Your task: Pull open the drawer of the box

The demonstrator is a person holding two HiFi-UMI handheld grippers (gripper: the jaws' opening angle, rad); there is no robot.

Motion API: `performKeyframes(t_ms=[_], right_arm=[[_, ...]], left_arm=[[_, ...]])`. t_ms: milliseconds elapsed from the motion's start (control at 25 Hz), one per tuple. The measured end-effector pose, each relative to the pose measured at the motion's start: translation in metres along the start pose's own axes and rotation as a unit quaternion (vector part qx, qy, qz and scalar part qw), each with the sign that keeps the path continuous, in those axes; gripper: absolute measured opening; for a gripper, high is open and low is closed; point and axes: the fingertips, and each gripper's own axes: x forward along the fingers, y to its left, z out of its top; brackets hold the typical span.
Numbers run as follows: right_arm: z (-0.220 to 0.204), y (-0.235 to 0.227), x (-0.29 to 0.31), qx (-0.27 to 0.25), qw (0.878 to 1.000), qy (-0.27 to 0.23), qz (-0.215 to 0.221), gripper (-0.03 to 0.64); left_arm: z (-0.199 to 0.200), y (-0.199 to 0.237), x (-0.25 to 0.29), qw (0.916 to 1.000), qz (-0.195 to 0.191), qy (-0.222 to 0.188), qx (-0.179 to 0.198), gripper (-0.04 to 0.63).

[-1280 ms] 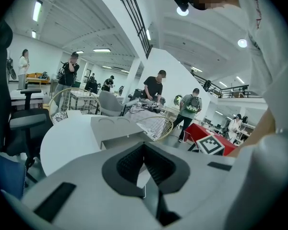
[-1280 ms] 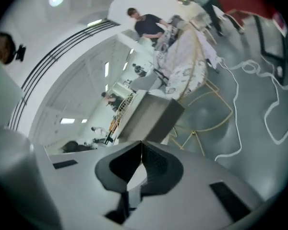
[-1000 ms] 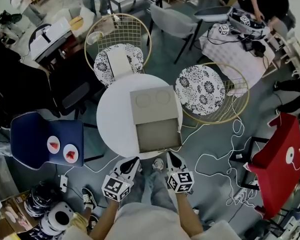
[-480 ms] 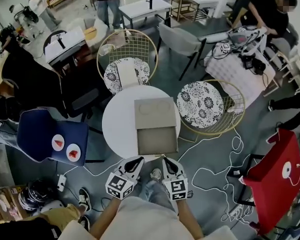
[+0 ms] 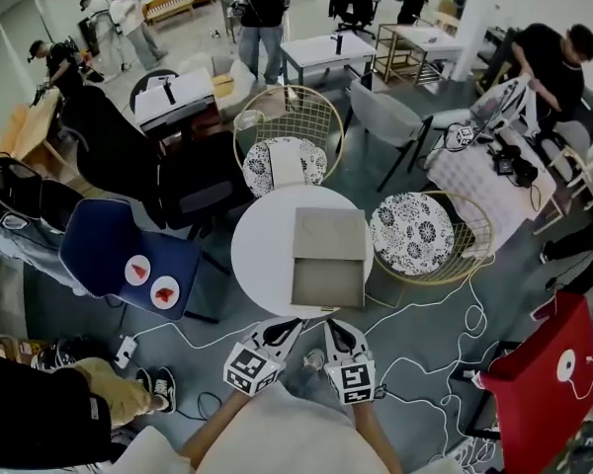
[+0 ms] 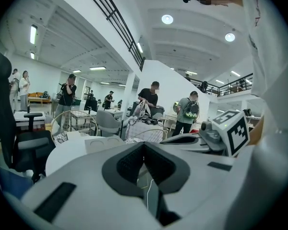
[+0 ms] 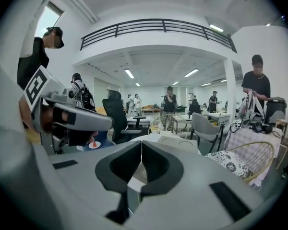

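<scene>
Round white table point(image 5: 262, 255) ahead holds the box point(image 5: 329, 233), its long axis running straight away from us, drawer point(image 5: 326, 282) end nearest, just beyond our right gripper point(image 5: 333, 327) and left gripper point(image 5: 291, 327), both pressed together, empty.
</scene>
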Motion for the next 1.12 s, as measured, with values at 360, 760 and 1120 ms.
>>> performKeyframes(t_ms=[360, 760, 1120], right_arm=[[0.002, 0.054, -0.054, 0.003, 0.999, -0.034, -0.04, 0.015], [-0.024, 0.146, -0.131, 0.022, 0.997, -0.043, -0.057, 0.015], [-0.033, 0.186, -0.187, 0.02, 0.995, -0.055, -0.079, 0.015]], left_arm=[[-0.011, -0.033, -0.077, 0.9995, -0.006, -0.02, 0.025, 0.012], [-0.057, -0.09, -0.18, 0.9995, -0.009, -0.019, 0.024, 0.012], [-0.077, -0.136, -0.225, 0.999, -0.022, -0.03, 0.024, 0.012]])
